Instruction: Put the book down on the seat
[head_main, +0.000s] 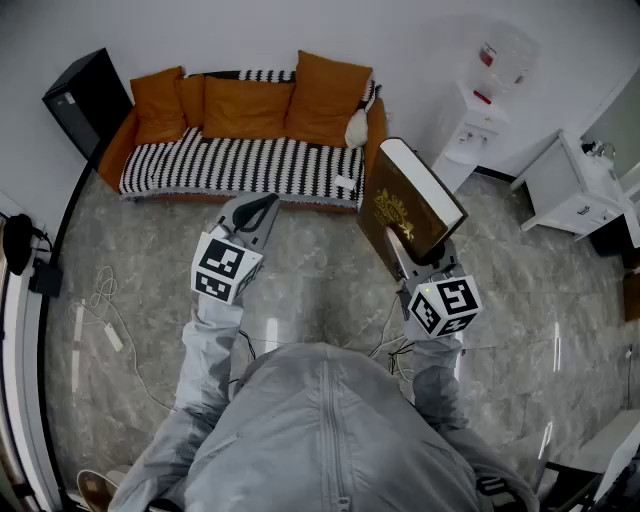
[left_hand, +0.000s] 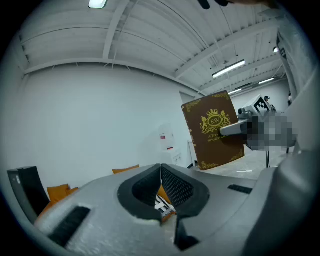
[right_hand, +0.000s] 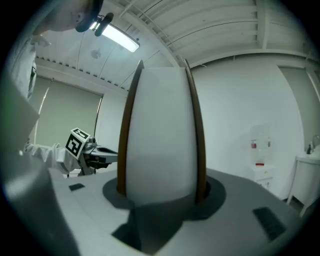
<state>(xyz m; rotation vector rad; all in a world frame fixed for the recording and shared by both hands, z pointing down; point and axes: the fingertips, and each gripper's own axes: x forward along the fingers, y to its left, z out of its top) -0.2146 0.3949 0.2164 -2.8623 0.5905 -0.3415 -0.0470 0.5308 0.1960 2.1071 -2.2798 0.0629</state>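
head view: steeply down, sofa (head_main: 240, 150) ahead | left gripper view: low, book (left_hand: 214, 131) at right | right gripper view: book close-up | shared: book

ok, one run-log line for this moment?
stage: carry | right hand-held gripper: shut on book, in air | left hand-held gripper: shut, empty | sofa seat: ahead, book not yet down

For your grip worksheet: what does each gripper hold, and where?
Right gripper clamps the brown book across both covers, at its page edge; left gripper holds nothing.
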